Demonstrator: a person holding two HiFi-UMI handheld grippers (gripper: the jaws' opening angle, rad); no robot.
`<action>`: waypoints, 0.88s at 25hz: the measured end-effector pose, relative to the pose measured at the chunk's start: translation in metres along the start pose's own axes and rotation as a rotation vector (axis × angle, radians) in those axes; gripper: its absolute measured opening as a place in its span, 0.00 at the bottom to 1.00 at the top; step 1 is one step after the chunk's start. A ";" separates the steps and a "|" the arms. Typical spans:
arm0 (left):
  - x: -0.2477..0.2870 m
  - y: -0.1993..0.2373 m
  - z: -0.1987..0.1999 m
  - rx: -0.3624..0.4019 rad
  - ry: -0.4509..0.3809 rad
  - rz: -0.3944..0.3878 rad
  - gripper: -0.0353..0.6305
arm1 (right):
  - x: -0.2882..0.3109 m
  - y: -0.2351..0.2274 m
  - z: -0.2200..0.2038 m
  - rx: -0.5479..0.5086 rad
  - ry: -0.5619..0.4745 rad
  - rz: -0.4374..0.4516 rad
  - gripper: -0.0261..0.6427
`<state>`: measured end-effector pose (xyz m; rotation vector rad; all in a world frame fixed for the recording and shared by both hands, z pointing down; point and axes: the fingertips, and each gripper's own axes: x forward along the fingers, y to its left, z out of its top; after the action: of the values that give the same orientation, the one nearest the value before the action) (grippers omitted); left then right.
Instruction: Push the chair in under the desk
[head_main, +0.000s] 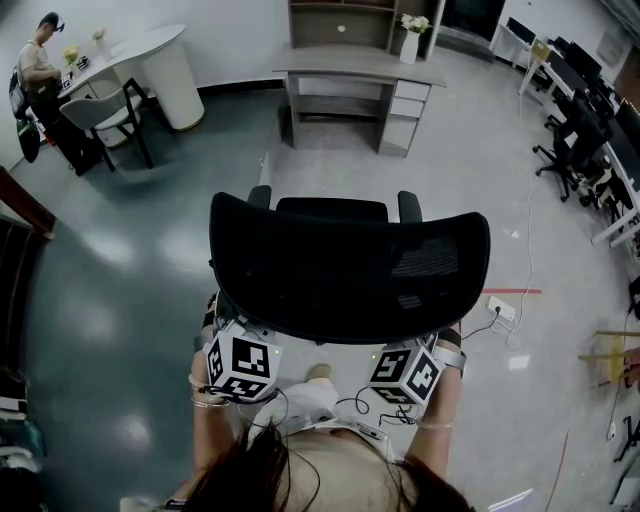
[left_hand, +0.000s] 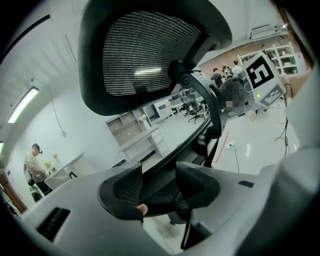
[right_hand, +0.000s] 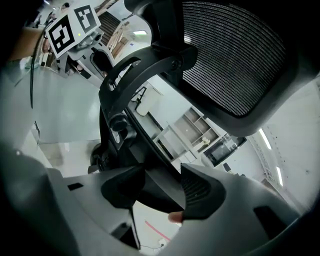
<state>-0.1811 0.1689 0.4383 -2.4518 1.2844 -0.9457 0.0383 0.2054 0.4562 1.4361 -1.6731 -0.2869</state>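
Now the chair (head_main: 345, 265) stands on open floor. My left gripper (left_hand: 157, 192) and right gripper (right_hand: 162, 192) are spread wide over its back edge. The desk (head_main: 340, 62) is well apart, so I should pinch first, then push straight and even.

glossy grey floor (head_main: 120, 300), white curved counter (head_main: 165, 60)

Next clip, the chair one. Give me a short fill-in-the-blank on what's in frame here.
1. The left tongs and the right tongs each have the backrest rim of the black ___ between them.
2. On the grey desk stands a white ___ holding flowers.
3. In the head view, the desk's drawers sit on its ___ side.
Missing words: chair; vase; right.
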 end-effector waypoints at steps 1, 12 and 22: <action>0.000 0.000 0.000 0.003 -0.003 0.005 0.36 | 0.000 0.000 0.000 0.001 -0.001 -0.001 0.37; 0.022 0.018 0.001 0.012 0.017 -0.028 0.36 | 0.022 -0.006 0.011 0.011 0.019 -0.006 0.37; 0.044 0.034 0.000 0.094 0.037 -0.033 0.35 | 0.042 -0.011 0.022 0.028 0.033 -0.020 0.37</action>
<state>-0.1855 0.1138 0.4415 -2.4010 1.1861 -1.0400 0.0324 0.1569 0.4557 1.4718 -1.6429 -0.2502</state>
